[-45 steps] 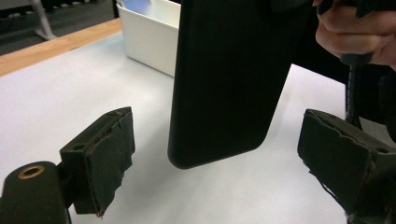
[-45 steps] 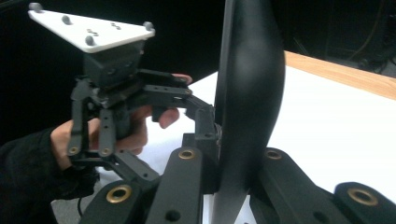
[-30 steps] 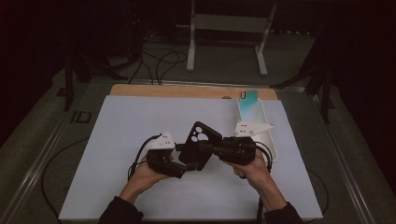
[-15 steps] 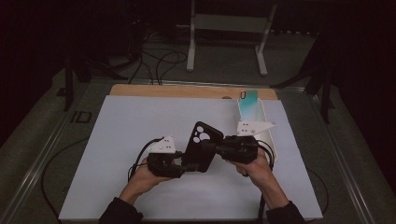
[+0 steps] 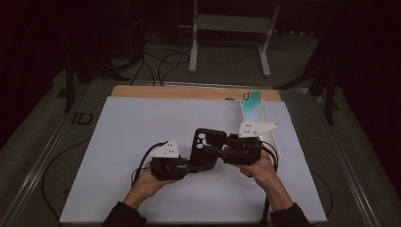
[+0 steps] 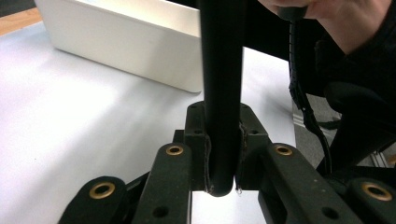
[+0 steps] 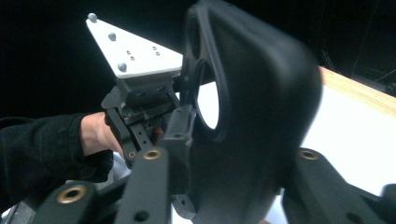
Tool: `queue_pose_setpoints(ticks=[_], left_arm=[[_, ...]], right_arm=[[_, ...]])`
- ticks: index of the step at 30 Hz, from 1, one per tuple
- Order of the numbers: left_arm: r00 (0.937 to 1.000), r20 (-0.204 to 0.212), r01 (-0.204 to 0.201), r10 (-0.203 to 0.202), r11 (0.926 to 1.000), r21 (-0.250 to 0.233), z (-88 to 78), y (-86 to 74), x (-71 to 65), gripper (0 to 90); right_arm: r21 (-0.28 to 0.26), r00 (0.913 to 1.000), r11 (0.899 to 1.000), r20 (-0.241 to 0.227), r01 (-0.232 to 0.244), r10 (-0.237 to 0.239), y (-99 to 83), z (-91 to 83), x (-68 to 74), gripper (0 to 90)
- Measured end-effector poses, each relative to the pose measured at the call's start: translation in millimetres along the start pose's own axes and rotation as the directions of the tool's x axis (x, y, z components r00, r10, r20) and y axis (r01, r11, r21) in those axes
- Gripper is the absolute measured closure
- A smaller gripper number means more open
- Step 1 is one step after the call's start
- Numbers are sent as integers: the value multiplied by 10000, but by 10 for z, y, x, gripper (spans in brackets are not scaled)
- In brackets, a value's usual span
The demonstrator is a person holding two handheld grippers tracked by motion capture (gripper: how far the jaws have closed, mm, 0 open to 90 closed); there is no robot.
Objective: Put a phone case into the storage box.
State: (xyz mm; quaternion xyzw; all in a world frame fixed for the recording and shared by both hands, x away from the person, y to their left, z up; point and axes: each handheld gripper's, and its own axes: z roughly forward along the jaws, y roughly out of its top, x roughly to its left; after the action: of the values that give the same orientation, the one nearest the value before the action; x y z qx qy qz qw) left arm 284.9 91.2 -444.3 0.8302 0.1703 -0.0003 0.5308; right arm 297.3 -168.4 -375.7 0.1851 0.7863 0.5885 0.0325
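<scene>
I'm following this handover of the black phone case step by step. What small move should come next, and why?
Probably the right gripper should ease back off the soft black phone case. The left gripper has just been closing and its pads now pinch the case's edge, while the right jaws have just been opening and seem loose around the case in the right gripper view.

A fixed camera above the person's side looks forward and down over the white-topped table (image 5: 142,142), taking in both forearms and the dark floor beyond. The left gripper view rides low along its own black jaws, close on the thin edge of a black rubbery phone case (image 6: 222,93), facing a white rectangular plastic bin (image 6: 126,42). The right gripper view looks closely across the same case (image 7: 252,116) toward the opposite hand. All three share the case (image 5: 206,146).
</scene>
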Motion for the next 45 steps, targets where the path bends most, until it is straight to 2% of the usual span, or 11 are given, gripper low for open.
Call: queue_pose_setpoints(ticks=[4, 8, 14, 19, 25, 30, 36, 45], left_arm=[[10000, 28, -16, 16, 10000, 52, 10, -14, 1, 798], [10000, -30, 21, -21, 10000, -26, 3, -27, 7, 800], [9999, -168, -9, 7, 10000, -99, -10, -27, 3, 803], [9991, -421, 55, -64, 9998, -214, -46, -30, 18, 805], [9963, -839, 154, -166, 9998, -151, -65, -40, 32, 805], [9936, -1100, 232, -243, 9997, -116, -72, -54, 37, 804], [9912, -1291, 272, -286, 9995, -129, -84, -65, 42, 805], [9866, -1575, 407, -427, 9990, -162, -108, -105, 60, 804]], right_arm=[[134, 9996, 9999, 271, 1, -4, -8, 45, 5, 521], [247, 9993, 9997, 378, -15, 6, -14, 62, 2, 488], [373, 9959, 9992, 898, -145, 112, -24, 79, -6, 336], [469, 9941, 9985, 1059, -273, 222, -42, 80, -21, 306], [466, 9909, 9970, 1226, -610, 549, -65, 75, -49, 282], [448, 9892, 9965, 1322, -700, 635, -69, 72, -62, 266], [394, 9827, 9965, 1732, -736, 657, -61, 72, -54, 151], [247, 9732, 9961, 2164, -849, 776, -47, 73, -41, 87]])
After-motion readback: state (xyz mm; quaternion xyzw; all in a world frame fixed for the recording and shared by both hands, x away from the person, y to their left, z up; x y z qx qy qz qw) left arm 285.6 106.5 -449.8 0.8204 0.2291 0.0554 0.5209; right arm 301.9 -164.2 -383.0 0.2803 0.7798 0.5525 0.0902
